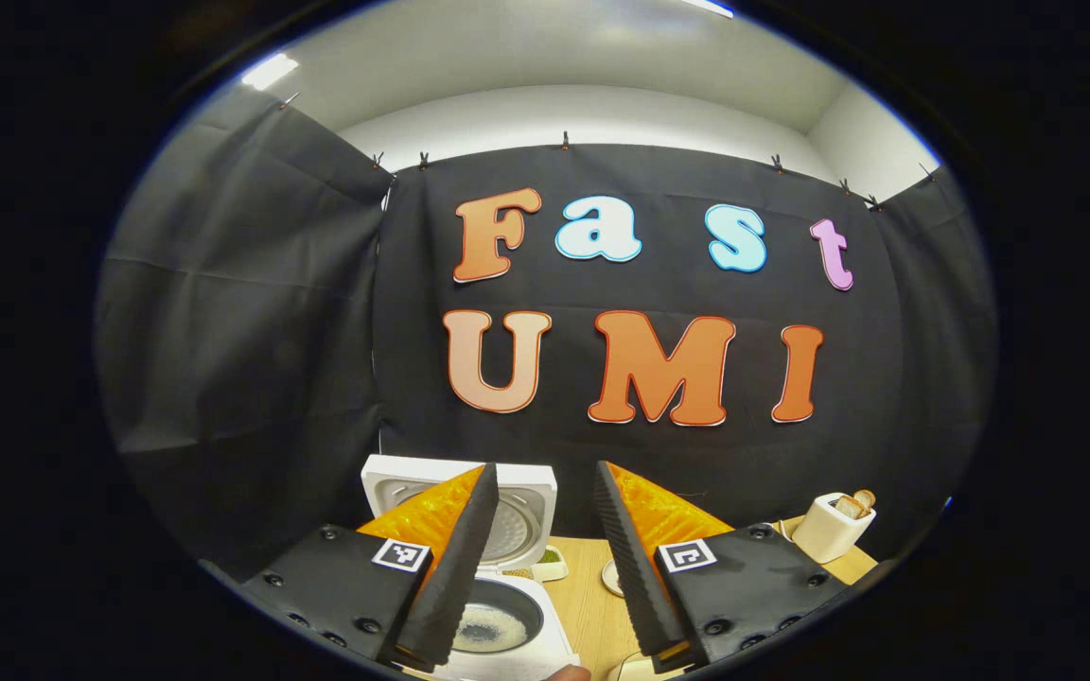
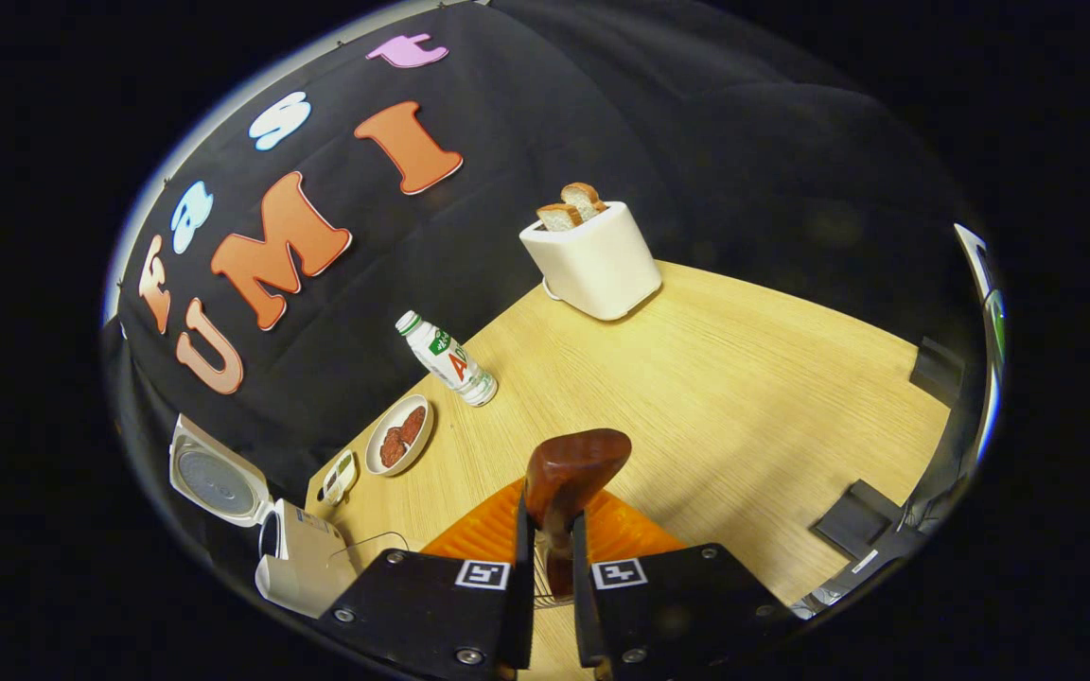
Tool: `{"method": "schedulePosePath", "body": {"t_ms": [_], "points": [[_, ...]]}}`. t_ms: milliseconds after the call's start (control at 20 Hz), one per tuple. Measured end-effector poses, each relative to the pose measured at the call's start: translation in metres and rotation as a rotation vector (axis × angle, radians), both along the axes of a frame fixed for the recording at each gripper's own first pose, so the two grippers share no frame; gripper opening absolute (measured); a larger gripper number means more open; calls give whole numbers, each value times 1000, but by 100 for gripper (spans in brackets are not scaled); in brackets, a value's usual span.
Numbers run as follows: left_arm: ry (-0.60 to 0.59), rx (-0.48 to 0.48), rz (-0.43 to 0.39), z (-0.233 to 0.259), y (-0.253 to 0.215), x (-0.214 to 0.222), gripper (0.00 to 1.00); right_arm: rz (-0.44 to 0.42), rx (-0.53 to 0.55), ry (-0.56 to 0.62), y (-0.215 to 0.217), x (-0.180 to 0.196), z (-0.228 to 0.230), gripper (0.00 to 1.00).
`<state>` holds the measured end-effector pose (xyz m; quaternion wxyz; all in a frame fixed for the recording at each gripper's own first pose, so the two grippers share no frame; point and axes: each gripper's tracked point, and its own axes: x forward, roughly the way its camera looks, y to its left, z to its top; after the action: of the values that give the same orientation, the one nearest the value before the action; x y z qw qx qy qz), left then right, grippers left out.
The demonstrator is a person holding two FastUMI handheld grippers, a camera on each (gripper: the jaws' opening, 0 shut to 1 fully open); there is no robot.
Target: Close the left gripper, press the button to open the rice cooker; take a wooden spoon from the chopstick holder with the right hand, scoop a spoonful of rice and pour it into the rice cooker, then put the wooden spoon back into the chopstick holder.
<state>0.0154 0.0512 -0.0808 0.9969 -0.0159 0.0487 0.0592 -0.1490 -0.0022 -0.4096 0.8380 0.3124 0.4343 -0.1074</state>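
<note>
While left claw [image 1: 545, 492] gapes, right claw [image 2: 550, 530] clamps wooden spoon [image 2: 569, 473].

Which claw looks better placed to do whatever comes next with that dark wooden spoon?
The right claw: it is shut on the dark wooden spoon, above the light wooden table. The left claw hangs open and empty by the open white rice cooker.

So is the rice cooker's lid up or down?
Up. The rice cooker has its lid tipped back, and you can see the pot inside with rice in it.
</note>
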Motion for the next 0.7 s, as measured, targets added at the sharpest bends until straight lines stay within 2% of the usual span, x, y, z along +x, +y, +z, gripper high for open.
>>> {"method": "schedulePosePath", "body": {"t_ms": [150, 250, 550, 700], "points": [[2, 1, -4, -3, 2, 1, 75, 37, -3, 72, 4, -10, 1, 13], [12, -14, -8, -7, 3, 3, 75, 48, -18, 70, 5, -5, 7, 13], [-1, 3, -2, -7, 14, 4, 75, -37, -19, -22, -5, 18, 50, 11], [5, -14, 8, -12, 22, 5, 75, -15, -21, -42, 2, 22, 75, 11]]}}
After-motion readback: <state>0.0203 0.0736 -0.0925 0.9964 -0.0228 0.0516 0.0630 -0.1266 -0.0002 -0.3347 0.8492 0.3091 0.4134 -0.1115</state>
